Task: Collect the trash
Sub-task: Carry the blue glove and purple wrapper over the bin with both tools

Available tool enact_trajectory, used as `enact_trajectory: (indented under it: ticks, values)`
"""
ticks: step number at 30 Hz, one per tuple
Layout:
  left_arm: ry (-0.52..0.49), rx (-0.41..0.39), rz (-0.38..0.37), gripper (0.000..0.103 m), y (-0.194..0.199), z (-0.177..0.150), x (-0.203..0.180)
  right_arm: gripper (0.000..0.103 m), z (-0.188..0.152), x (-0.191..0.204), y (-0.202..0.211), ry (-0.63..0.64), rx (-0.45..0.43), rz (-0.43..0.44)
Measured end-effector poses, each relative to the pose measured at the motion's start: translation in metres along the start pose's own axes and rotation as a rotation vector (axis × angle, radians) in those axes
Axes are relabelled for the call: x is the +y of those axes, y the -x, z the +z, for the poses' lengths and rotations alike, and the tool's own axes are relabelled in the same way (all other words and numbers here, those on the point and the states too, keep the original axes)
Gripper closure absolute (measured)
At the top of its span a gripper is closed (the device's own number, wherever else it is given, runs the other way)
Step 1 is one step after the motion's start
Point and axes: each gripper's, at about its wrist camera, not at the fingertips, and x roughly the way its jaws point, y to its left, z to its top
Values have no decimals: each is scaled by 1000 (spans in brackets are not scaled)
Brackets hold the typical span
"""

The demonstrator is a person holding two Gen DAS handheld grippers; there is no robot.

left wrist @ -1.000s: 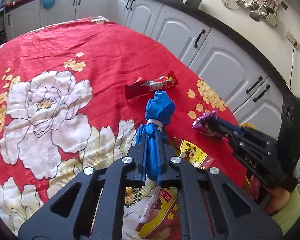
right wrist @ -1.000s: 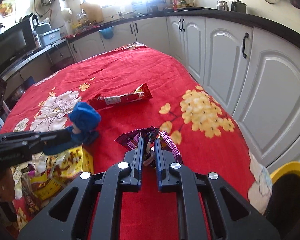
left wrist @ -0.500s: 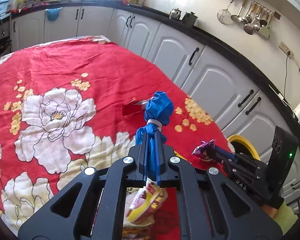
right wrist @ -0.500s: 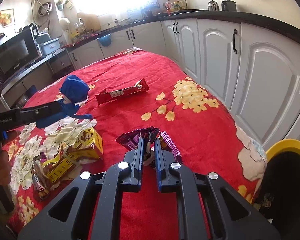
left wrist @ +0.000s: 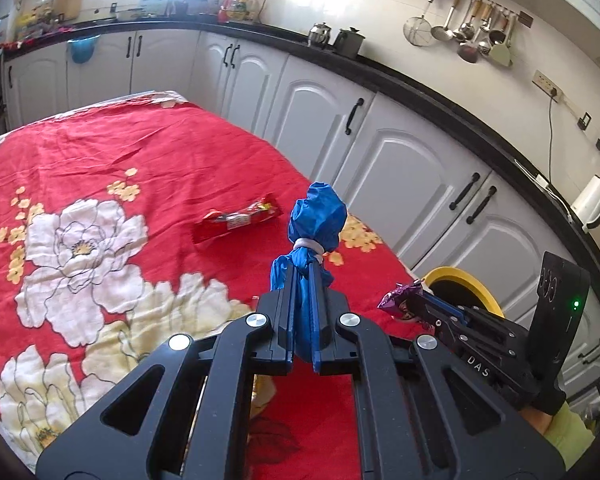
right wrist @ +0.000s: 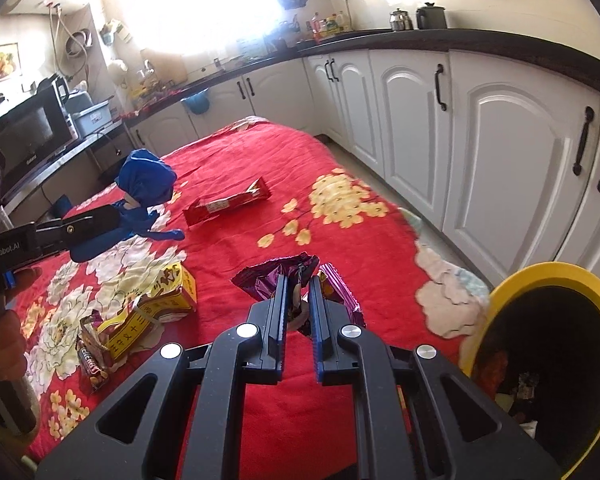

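My left gripper (left wrist: 303, 276) is shut on a tied blue plastic bundle (left wrist: 317, 220) and holds it up above the red tablecloth (left wrist: 100, 152); the bundle also shows in the right wrist view (right wrist: 146, 180). My right gripper (right wrist: 298, 284) is shut on a crumpled purple wrapper (right wrist: 284, 272), also seen in the left wrist view (left wrist: 400, 296), near the table's right edge. The yellow-rimmed bin (right wrist: 548, 344) stands on the floor just right of it, with trash inside. A red snack wrapper (right wrist: 228, 204) lies on the table.
A yellow carton (right wrist: 152, 308) and a small brown wrapper (right wrist: 92, 360) lie at the table's near left. White cabinets (right wrist: 500, 152) run along the right, close to the bin. A black counter with kettles (left wrist: 336, 38) is behind.
Both grippers have lifted off the table and moved right toward the bin, each still holding its item. The yellow bin has come into view.
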Motion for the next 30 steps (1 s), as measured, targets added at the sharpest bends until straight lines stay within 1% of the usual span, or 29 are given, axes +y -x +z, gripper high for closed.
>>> enact_trajectory:
  ticks: [14, 30]
  values:
    - [-56, 2, -51, 101, -7, -2, -41, 93, -2, -40, 43, -72, -69, -49]
    - [-129, 17, -120, 101, -19, -12, -97, 93, -18, -84, 89, -123, -109, -145]
